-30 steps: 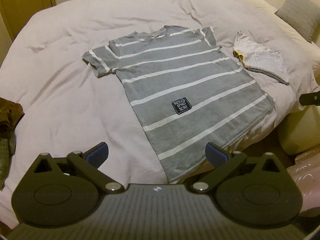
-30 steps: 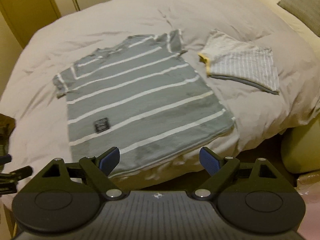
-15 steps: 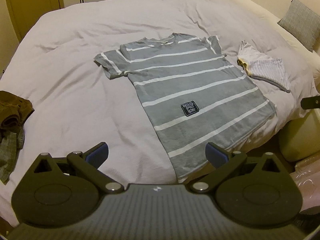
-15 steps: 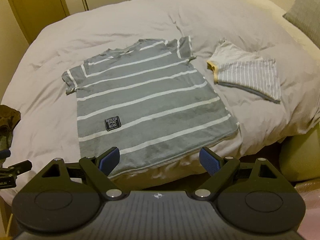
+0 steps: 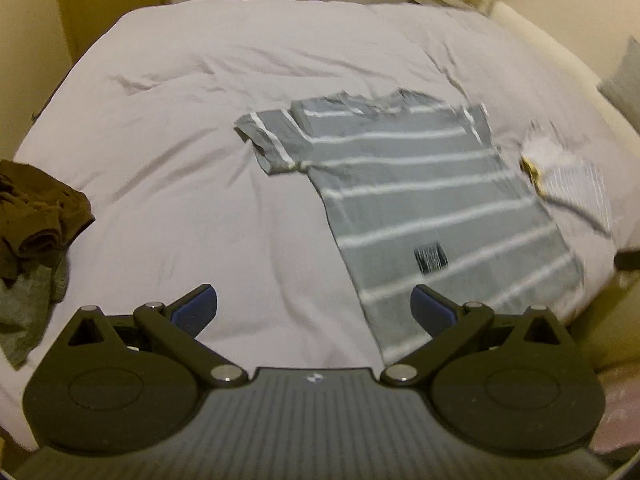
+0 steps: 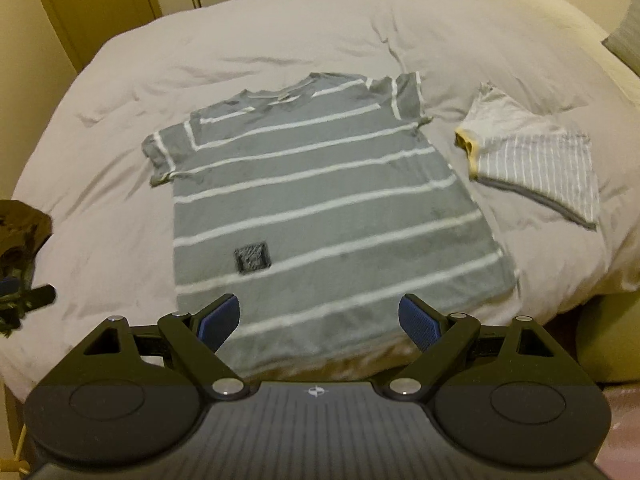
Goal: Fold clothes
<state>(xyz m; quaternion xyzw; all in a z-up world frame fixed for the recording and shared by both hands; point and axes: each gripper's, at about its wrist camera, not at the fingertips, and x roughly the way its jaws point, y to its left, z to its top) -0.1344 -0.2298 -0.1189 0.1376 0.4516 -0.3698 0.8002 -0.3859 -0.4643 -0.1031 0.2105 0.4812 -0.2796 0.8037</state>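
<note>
Bed (image 6: 120,92) holds striped T-shirt (image 6: 320,184), patch text blurred; both grippers (image 5: 314,310) (image 6: 319,318) spread apart.

Each claw, left claw (image 5: 314,312) and right claw (image 6: 319,318), is matte black plastic: two angled link arms with silver pivot screws, blue textured pads (image 6: 416,322) at the fingertips, round housings either side, and a ribbed grey body carrying a small white emblem.
</note>
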